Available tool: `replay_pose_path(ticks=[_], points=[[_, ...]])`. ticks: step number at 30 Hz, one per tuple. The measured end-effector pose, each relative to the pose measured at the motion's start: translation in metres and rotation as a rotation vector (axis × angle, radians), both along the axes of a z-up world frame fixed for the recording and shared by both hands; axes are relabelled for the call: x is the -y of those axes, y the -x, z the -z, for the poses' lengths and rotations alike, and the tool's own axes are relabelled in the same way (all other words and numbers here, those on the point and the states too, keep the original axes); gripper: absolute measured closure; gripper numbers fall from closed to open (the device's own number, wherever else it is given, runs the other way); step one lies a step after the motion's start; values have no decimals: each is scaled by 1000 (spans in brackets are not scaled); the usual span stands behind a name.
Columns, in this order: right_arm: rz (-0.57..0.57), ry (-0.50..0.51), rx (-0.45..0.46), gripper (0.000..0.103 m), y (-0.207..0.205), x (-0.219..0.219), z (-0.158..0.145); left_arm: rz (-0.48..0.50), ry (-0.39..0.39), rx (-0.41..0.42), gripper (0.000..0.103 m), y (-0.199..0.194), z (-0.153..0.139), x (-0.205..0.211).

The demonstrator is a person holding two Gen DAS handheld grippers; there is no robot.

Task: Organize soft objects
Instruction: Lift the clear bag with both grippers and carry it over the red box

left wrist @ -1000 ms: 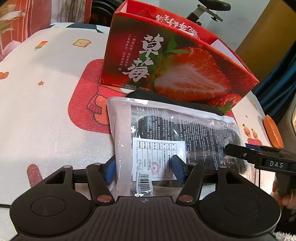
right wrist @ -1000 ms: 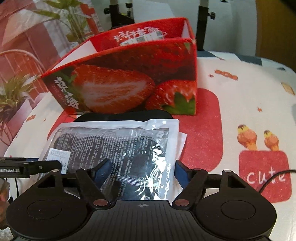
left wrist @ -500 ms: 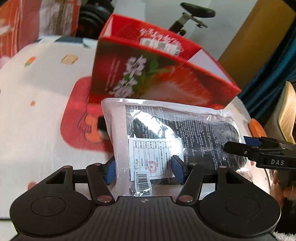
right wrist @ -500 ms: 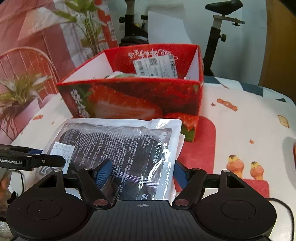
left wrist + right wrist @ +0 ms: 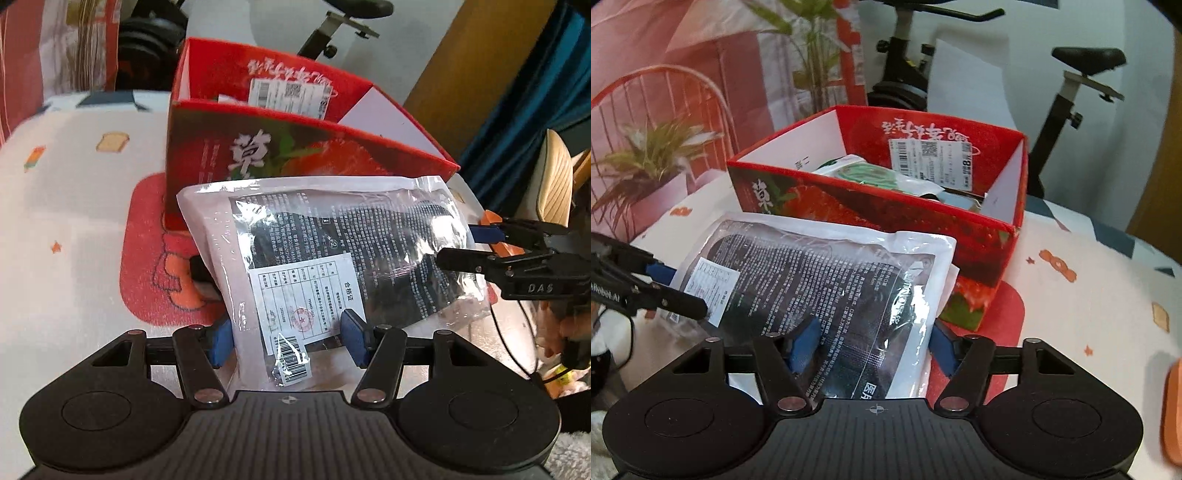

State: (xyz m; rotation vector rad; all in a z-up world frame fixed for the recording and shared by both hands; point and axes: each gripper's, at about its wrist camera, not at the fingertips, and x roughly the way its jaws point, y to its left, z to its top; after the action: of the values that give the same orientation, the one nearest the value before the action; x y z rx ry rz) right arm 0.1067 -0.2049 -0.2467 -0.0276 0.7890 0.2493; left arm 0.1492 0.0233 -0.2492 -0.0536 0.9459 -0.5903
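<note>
From the left gripper's [image 5: 286,341] side, the plastic packet [image 5: 332,254] is up off the patterned tablecloth [image 5: 74,229], held in front of the red strawberry box [image 5: 280,147] and not yet over its rim. This gripper is clamped on the packet's near left end, one blue pad on each side of the white label. The right gripper [image 5: 476,243] comes in from the right edge and pinches the packet's far end. By my reckoning the lift is done; carrying the packet over the front wall and letting go inside is still to come.

From the right gripper's [image 5: 871,349] side, the box [image 5: 997,236] stands open and already holds a few bagged things [image 5: 882,177], so some sorting looks finished. The packet [image 5: 827,284] hangs just before the box's front wall, its near end squeezed between this gripper's blue pads, whose jaws have just been closing on it. The left gripper [image 5: 679,288] grips the opposite end at the left edge.
</note>
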Motion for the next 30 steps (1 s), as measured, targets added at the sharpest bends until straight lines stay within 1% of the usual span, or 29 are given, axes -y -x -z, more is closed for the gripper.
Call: replay_pose_path(ticks=[2, 3, 5, 9, 11, 12, 15, 16, 17, 20, 22, 23, 24, 26, 27, 29, 30], points=[[-16, 18, 5, 55, -1, 0, 4, -4, 19, -35, 41, -4, 4, -5], [-23, 26, 10, 56, -1, 0, 6, -10, 31, -50, 41, -6, 6, -7], [-32, 42, 14, 64, -1, 0, 11, -24, 55, -77, 41, -11, 9, -11], [-40, 79, 25, 73, 2, -1, 18, -37, 82, -109, 41, -13, 13, -14], [-27, 110, 35, 87, 2, -1, 21, -36, 82, -114, 41, -14, 15, -14], [-21, 124, 37, 89, 1, 0, 23, -37, 79, -115, 41, -15, 15, -15], [-23, 95, 19, 89, 0, 6, 29, -33, 88, -126, 41, -20, 17, -19], [-27, 94, 14, 97, 0, 6, 32, -38, 99, -136, 41, -22, 19, -21], [-31, 98, 10, 100, 0, 5, 34, -46, 104, -148, 41, -24, 21, -24], [-27, 73, -13, 98, -3, 6, 39, -67, 84, -155, 41, -30, 25, -30], [6, 37, -49, 95, -8, 10, 42, -70, 84, -159, 41, -32, 26, -32], [28, 13, -60, 90, -10, 13, 41, -67, 79, -159, 41, -32, 25, -32], [57, -14, -69, 87, -12, 18, 41, -64, 70, -154, 41, -33, 24, -32], [105, -78, -98, 71, -15, 27, 40, -60, 50, -140, 41, -35, 22, -32], [129, -120, -115, 67, -17, 33, 40, -62, 47, -134, 42, -37, 21, -33], [156, -178, -142, 53, -19, 41, 43, -69, 44, -126, 48, -41, 19, -35], [166, -198, -165, 49, -22, 44, 46, -69, 40, -122, 51, -42, 19, -36]])
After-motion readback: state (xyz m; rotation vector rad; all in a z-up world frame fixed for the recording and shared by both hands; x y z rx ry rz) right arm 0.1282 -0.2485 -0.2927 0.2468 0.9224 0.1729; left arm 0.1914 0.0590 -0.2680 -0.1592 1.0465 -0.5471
